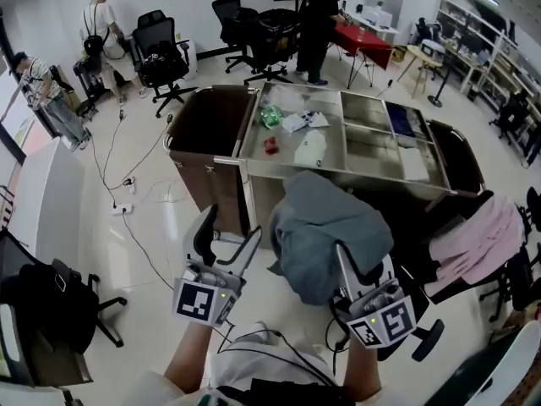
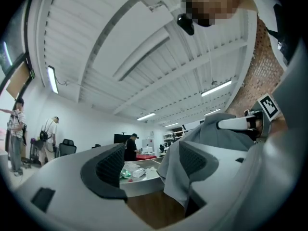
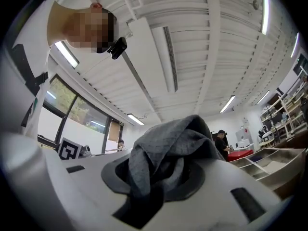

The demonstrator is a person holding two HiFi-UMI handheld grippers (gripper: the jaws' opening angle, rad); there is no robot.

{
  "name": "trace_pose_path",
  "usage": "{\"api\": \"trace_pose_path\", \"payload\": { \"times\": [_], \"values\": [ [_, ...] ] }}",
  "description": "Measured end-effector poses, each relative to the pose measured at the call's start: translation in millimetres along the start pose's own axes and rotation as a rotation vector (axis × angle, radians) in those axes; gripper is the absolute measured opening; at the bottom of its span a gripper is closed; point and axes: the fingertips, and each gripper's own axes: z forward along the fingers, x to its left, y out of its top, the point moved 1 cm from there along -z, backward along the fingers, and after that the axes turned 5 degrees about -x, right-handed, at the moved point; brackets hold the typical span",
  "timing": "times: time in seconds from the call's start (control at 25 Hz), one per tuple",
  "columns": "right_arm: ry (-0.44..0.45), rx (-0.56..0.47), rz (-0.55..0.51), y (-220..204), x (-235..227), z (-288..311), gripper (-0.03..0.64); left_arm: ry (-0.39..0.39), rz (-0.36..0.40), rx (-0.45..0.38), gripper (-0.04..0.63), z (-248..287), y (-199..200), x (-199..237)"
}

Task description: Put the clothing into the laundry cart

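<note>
Grey garment [image 1: 325, 231] hangs bunched from the right gripper [image 1: 363, 269], whose fingers are clamped tight on it, at 6 o'clock of the laundry cart [image 1: 199, 172], while the left gripper [image 1: 226, 237], at 9 o'clock of the garment, carries nothing, fingers spread wide.

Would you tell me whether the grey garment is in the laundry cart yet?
Out: the garment hangs bunched from the right gripper, whose jaws are clamped on it, outside the cart.
</note>
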Motion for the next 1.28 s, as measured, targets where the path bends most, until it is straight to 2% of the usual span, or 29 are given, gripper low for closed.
{"api": "trace_pose_path", "payload": {
  "times": [0.12,0.36,0.48,0.64,0.76,0.84,0.92,1.0,1.12,1.28],
  "values": [
    [0.049,0.002,0.02,-14.6,24.7,36.4,0.132,0.05,0.029,-0.007,0.347,-21.1,9.6,33.7],
    [0.171,0.042,0.094,-55.0,74.4,99.1,0.132,0.182,0.002,0.032,0.347,-58.5,0.2,104.9],
    [0.238,0.044,0.132,-70.5,85.4,128.4,0.132,0.244,0.005,0.035,0.347,-64.6,-1.1,129.1],
    [0.346,0.026,0.185,-89.0,89.2,174.6,0.132,0.355,0.068,0.04,0.347,-64.8,-16.1,173.6],
    [0.436,0.029,0.248,-100.2,92.3,200.3,0.132,0.441,0.045,0.03,0.343,-49.4,-21.7,197.9],
    [0.48,0.009,0.255,-103.6,88.9,214.8,0.132,0.439,0.099,0.042,0.342,-28.2,-22.4,205.4],
    [0.509,-0.008,0.261,-106.8,83.6,230.2,0.132,0.416,0.193,0.053,0.342,-4.0,-20.3,209.2],
    [0.522,-0.006,0.271,-115.6,78.5,244.5,0.132,0.418,0.236,0.047,0.342,12.4,-16.8,213.6],
    [0.537,0.024,0.294,-133.4,72.6,262.9,0.132,0.463,0.217,0.023,0.342,19.2,-14.3,227.7],
    [0.539,0.041,0.315,-146.7,62.6,287.5,0.132,0.506,0.204,0.034,0.342,22.2,-22.6,246.1]
  ]
}}
